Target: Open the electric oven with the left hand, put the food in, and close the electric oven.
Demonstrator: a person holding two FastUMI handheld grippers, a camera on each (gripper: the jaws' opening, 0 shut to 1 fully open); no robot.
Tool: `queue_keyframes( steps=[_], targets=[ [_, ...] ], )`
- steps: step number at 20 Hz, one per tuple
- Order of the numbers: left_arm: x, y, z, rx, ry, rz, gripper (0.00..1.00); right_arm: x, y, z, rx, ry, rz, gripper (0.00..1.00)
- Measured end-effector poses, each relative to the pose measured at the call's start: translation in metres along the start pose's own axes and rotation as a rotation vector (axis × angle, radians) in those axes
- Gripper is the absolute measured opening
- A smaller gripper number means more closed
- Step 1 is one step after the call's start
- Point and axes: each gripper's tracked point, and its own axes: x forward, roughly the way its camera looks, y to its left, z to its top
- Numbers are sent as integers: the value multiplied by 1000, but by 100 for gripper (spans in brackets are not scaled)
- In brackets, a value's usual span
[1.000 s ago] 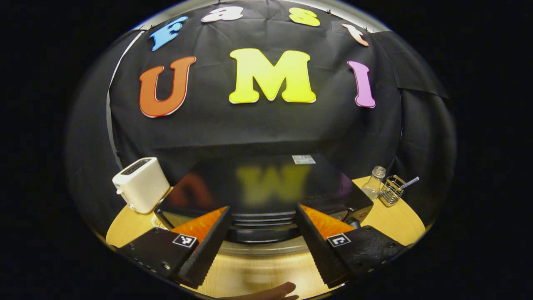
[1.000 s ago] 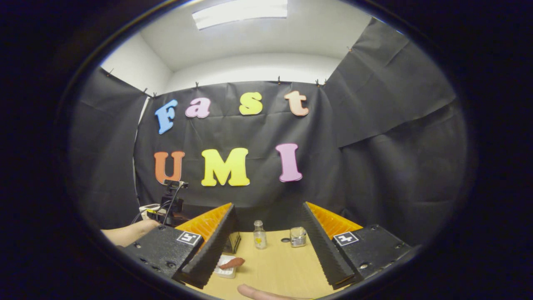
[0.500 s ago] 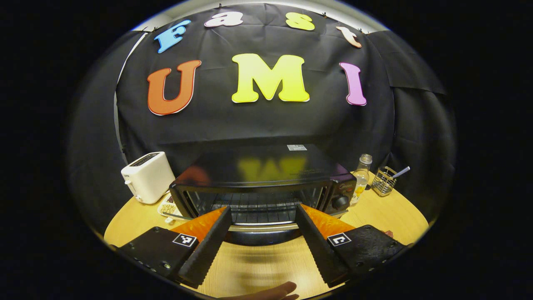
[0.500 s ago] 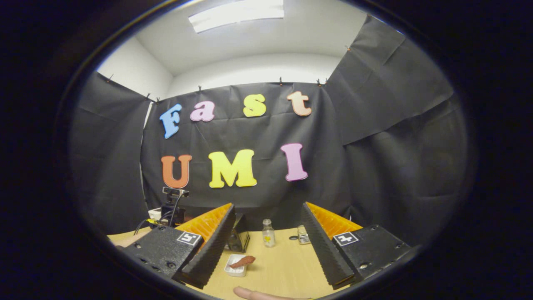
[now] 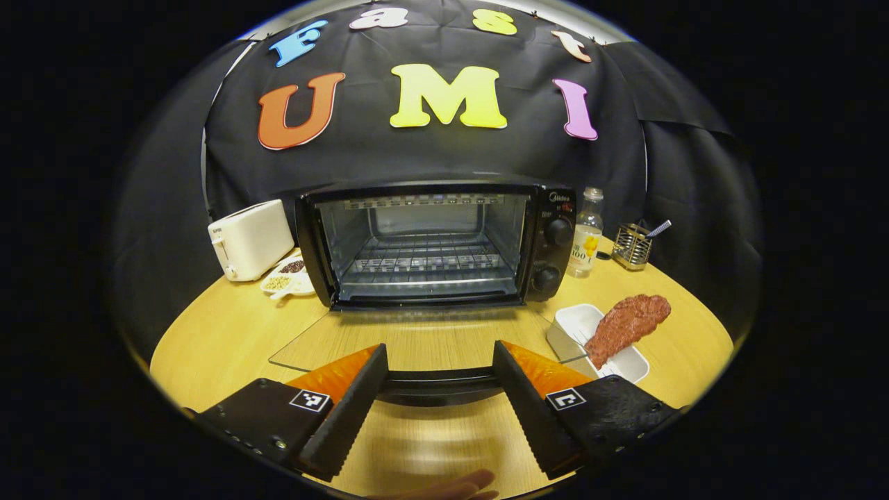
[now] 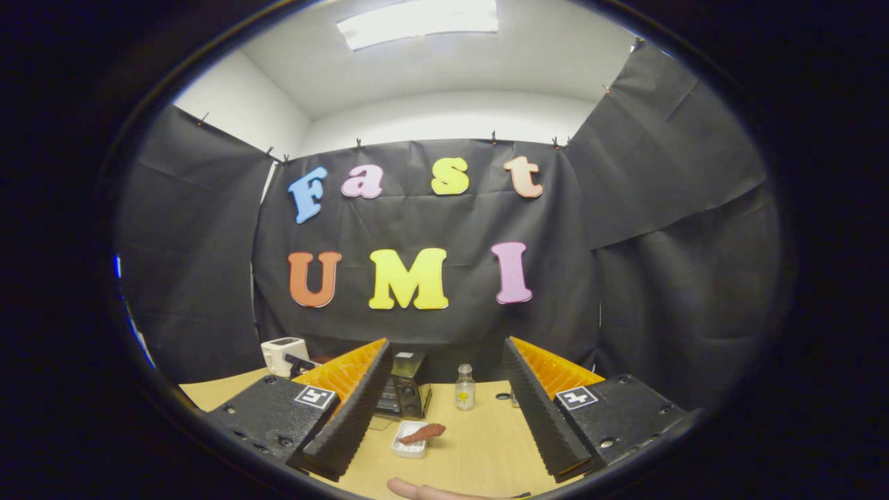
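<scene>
The black electric oven stands open at the middle of the table, its wire rack bare. Its glass door lies folded down flat toward me. The door's dark handle runs crosswise between the fingers of my left gripper, which is open. A reddish-brown piece of meat lies across a small white tray right of the door. In the right gripper view, my right gripper hangs open above the table, nothing in it, with the meat and oven beyond it to the left.
A white toaster and a small dish of beans sit left of the oven. A glass bottle and a wire holder stand to its right. The round wooden table has bare room at front left.
The oven door has swung from nearly shut down to flat open, the left gripper dropping and pulling back with the handle. The right gripper has drifted slightly; the person's arm has left its view.
</scene>
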Motion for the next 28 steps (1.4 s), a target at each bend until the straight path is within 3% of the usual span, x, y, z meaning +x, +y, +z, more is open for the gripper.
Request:
queue_keyframes(
  steps=[5,17,22,28],
  targets=[
    [5,0,-24,-10,61,0,97,10,19,-25,13,60,29,100],
    [10,2,-28,-9,14,-1,98,36,21,-80,-50,210,7,100],
    [-21,9,0,21,-81,15,96,53,12,-121,-53,306,-18,100],
    [-100,16,60,66,-239,45,96,87,2,-165,-49,442,-8,100]
  ],
)
